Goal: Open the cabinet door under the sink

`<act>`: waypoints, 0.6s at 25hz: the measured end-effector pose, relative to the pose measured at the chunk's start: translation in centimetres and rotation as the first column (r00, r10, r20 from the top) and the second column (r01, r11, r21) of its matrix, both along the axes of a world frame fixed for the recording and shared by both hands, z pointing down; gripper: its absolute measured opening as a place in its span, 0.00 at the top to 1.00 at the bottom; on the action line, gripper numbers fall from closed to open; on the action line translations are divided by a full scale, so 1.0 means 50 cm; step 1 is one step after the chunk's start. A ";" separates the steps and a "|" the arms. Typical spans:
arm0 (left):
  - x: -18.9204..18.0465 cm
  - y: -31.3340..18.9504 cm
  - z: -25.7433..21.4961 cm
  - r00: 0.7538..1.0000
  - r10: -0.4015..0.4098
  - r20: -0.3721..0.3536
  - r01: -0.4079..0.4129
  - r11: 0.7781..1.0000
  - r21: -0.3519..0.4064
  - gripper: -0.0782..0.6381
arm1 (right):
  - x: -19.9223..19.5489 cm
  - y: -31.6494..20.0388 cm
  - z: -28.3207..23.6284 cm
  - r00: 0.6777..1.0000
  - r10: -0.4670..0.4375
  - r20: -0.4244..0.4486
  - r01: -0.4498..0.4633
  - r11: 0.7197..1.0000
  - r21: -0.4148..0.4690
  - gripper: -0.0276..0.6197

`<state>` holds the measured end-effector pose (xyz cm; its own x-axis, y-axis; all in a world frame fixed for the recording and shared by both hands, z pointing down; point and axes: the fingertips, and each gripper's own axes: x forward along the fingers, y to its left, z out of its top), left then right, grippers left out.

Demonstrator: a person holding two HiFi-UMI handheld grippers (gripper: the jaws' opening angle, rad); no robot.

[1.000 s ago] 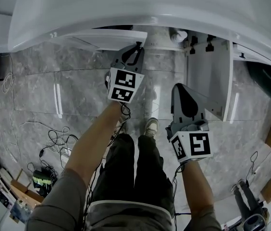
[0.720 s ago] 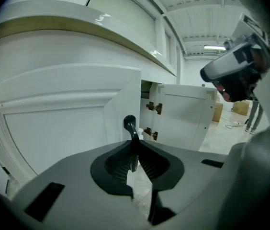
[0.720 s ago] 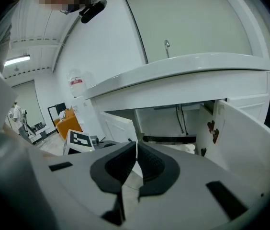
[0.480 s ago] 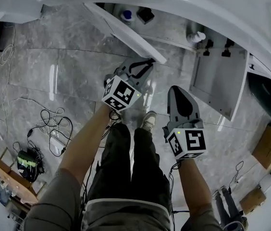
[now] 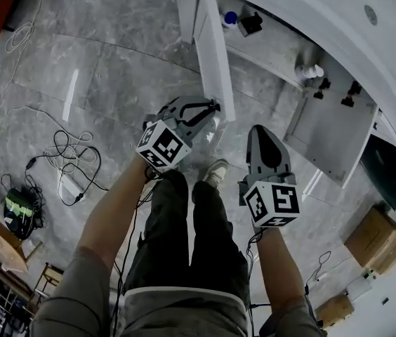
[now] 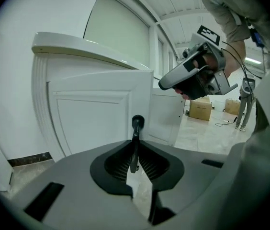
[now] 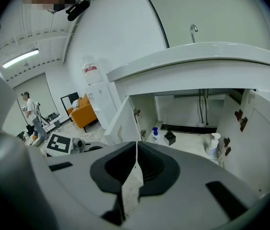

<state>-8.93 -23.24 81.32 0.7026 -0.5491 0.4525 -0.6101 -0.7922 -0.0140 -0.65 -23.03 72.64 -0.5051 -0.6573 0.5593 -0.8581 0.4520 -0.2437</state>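
Left gripper [image 5: 201, 109]: it reaches toward the free edge of the left-hand door. In the left gripper view [image 6: 135, 150] the jaws pinch a thin black door handle [image 6: 137, 123], whose round end stands up just above them.

Right gripper [image 5: 260, 133]: it hangs beside the left one, apart from both doors. In the right gripper view [image 7: 136, 150] the jaws are pressed together with nothing between them.

Left cabinet door [image 5: 213, 55]: it is swung wide open and stands out edge-on from the cabinet front, a white panelled leaf [image 6: 96, 114] with its handle in the left gripper.

Right cabinet door [image 5: 328, 135]: it is also open, its inner face turned toward the person, with dark hinges along its inner edge [image 7: 264, 138].

Cabinet [image 7: 183, 109]: it sits under the sink [image 7: 202, 56] and is open to view from the right gripper, with pipes [image 7: 202, 107] running down the back.

Inside the cabinet: a blue-capped bottle [image 7: 155, 134] and a small black object [image 7: 169, 138] stand side by side at the left, and a white pump bottle [image 7: 213, 145] stands at the right near the hinges.

Person: the person stands facing the cabinet, one shoe [image 5: 218, 174] just below the two grippers.

Floor: grey marble tiles [image 5: 114, 83], with a tangle of cables [image 5: 71, 167] to the person's left and cardboard boxes [image 5: 377, 241] to the right.
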 end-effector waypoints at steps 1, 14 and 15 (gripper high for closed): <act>-0.024 0.008 0.000 1.000 -0.015 0.000 0.015 1.000 -0.002 0.82 | -0.017 0.001 0.002 1.000 -0.001 0.009 0.001 1.000 -0.007 0.91; -0.334 0.020 -0.012 0.926 -0.368 0.085 0.373 0.926 -0.051 0.78 | -0.192 0.033 -0.028 0.993 -0.112 0.034 0.114 0.993 -0.038 0.91; -0.334 0.026 -0.011 0.924 -0.371 0.094 0.377 0.925 -0.055 0.78 | -0.192 0.031 -0.030 0.993 -0.112 0.032 0.113 0.993 -0.040 0.91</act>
<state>-25.65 -21.95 80.74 0.4120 -0.7294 0.5462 -0.8612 -0.5075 -0.0281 -10.23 -21.47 71.12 -0.5912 -0.5722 0.5684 -0.7946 0.5339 -0.2891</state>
